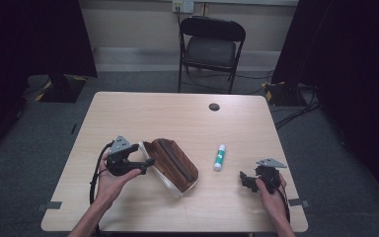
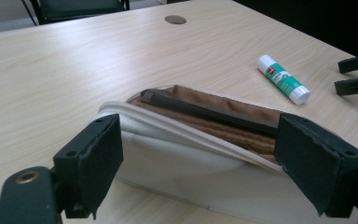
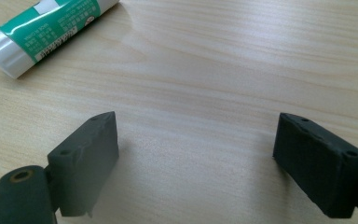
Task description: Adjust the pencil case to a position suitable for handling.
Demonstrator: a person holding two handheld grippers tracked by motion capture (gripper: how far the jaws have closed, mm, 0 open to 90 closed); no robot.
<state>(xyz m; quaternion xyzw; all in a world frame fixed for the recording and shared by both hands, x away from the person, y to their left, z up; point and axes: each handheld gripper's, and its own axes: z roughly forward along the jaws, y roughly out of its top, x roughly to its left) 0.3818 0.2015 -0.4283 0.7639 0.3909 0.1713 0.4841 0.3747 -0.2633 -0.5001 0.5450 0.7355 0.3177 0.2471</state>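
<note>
- High view: pencil pouch [image 1: 173,165], white outside and brown-lined, lies on the wooden table [image 1: 143,113] left of centre, its mouth gaping upward; a dark zip band runs along the opening
- High view: left gripper [image 1: 147,163] held at the pouch's near-left end, jaws spread about that end; whether the pads touch the fabric cannot be told from here
- High view: glue stick [image 1: 219,157], white with green label, lies flat just right of the pouch and apart from it; right gripper [image 1: 243,178] rests near the table's right front corner, well clear of both
- Left gripper view: jaws stand wide to either side of the pouch [image 2: 191,140], pads not pressing on it; nothing gripped
- Left gripper view: handling judgement for the pouch – soft cloth, light, likely to sag and fold if pinched mid-wall; the piped white rim beside the zip looks the firmest place to take hold, a shallow bite at the end seam second best
- Right gripper view: jaws apart over bare table, empty; glue stick [image 3: 42,32] lies beyond them at upper left
- Right gripper view: handling judgement for the glue stick – rigid, smooth plastic tube, light, prone to roll; take across the barrel at mid-length, squarely, so it does not squirt out of the pads
</note>
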